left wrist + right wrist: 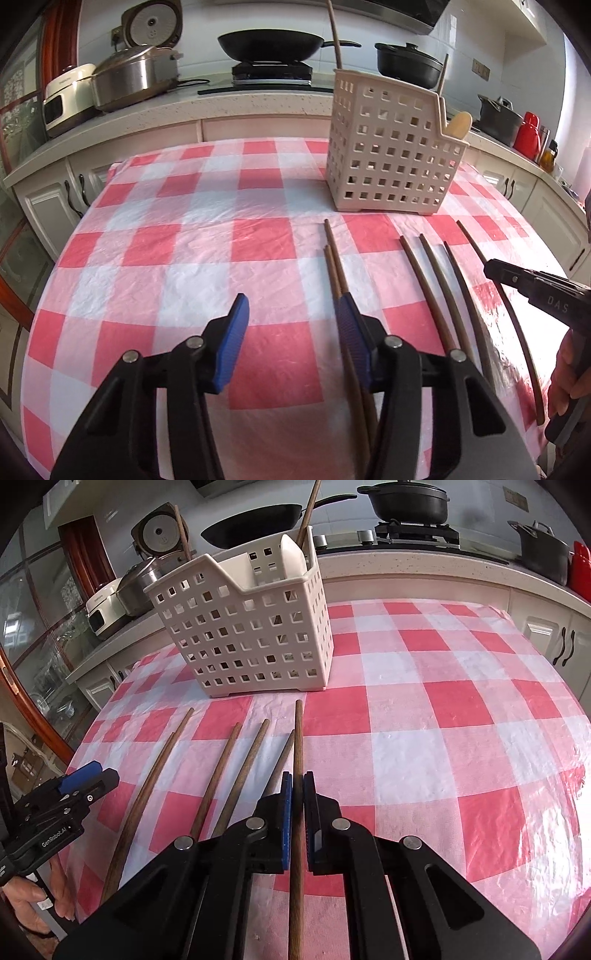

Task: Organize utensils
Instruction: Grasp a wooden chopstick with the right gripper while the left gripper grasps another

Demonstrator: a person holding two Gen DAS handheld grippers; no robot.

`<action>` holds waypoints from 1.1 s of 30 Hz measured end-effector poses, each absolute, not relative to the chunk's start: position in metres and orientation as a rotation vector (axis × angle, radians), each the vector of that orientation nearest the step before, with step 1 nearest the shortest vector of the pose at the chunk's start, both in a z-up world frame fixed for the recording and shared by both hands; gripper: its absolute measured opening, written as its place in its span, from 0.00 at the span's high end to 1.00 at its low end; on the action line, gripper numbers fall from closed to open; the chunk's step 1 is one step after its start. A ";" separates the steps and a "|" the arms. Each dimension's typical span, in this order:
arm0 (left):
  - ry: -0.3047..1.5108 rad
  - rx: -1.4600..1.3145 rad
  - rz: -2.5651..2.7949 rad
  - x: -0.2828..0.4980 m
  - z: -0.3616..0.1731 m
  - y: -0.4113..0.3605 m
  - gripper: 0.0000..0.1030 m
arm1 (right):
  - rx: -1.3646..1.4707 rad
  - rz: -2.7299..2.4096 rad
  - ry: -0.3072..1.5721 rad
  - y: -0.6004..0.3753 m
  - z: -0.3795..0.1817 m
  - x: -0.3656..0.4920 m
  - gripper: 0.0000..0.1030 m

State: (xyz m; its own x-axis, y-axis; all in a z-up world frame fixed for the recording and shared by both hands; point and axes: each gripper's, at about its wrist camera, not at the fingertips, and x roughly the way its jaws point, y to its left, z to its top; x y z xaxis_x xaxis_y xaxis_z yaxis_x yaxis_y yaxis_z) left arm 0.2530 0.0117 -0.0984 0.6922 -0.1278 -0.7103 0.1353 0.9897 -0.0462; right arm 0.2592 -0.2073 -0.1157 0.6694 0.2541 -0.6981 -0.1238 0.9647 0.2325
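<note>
Several brown wooden chopsticks (432, 291) lie side by side on the red-and-white checked tablecloth (184, 229), in front of a beige perforated utensil basket (391, 162) that holds two upright chopsticks and a pale spoon (460, 123). My left gripper (291, 314) is open; a pair of chopsticks (338, 269) lies just beside its right fingertip. My right gripper (297, 786) is shut on one chopstick (298, 738), which points toward the basket (251, 635). The other chopsticks (221, 775) lie to its left.
A kitchen counter (229, 99) runs behind the table with a wok (269, 44), black pots, a rice cooker (151, 26) and a red thermos (528, 134). Cabinets stand under it. The table edge curves down at left and right.
</note>
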 end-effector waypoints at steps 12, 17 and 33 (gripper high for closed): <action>0.886 0.032 -0.148 0.273 -0.117 -0.005 0.64 | 0.206 0.235 0.798 -0.216 -0.115 0.256 0.94; 0.889 0.082 -0.131 0.278 -0.118 -0.013 0.65 | 0.211 0.240 0.803 -0.217 -0.118 0.256 0.94; 0.808 0.038 -0.167 0.263 -0.089 -0.008 0.95 | 0.195 0.248 0.727 -0.221 -0.092 0.243 0.94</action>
